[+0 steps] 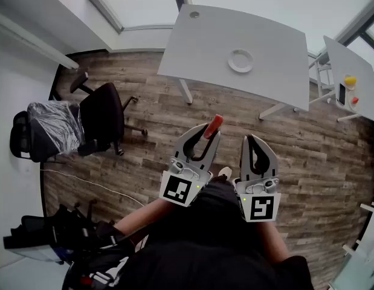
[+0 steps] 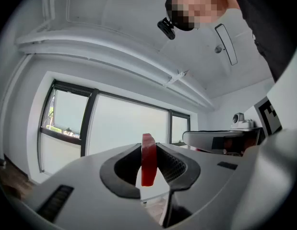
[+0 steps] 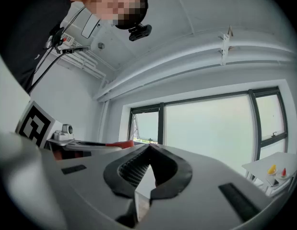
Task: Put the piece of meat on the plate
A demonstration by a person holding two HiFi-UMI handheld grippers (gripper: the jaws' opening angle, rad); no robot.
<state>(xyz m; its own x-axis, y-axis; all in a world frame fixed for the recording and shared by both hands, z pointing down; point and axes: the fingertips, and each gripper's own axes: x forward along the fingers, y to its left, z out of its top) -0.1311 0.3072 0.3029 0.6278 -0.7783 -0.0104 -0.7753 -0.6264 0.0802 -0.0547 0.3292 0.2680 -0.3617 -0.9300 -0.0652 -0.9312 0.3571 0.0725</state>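
Observation:
A thin red piece of meat (image 2: 148,159) stands on edge between the jaws of my left gripper (image 2: 148,153), which is shut on it. In the head view the piece of meat (image 1: 212,125) sticks out past the left gripper (image 1: 206,136) tips, above the wooden floor. My right gripper (image 1: 254,141) is beside it, shut with nothing between its jaws; in the right gripper view its tips (image 3: 149,150) meet. A white plate (image 1: 240,60) lies on the white table (image 1: 205,47) ahead, well beyond both grippers.
A black office chair (image 1: 99,116) stands at the left on the wood floor. A second white table (image 1: 350,59) at the right carries small yellow and red items (image 1: 351,81). Dark gear lies on the floor at lower left (image 1: 60,234). Windows fill both gripper views.

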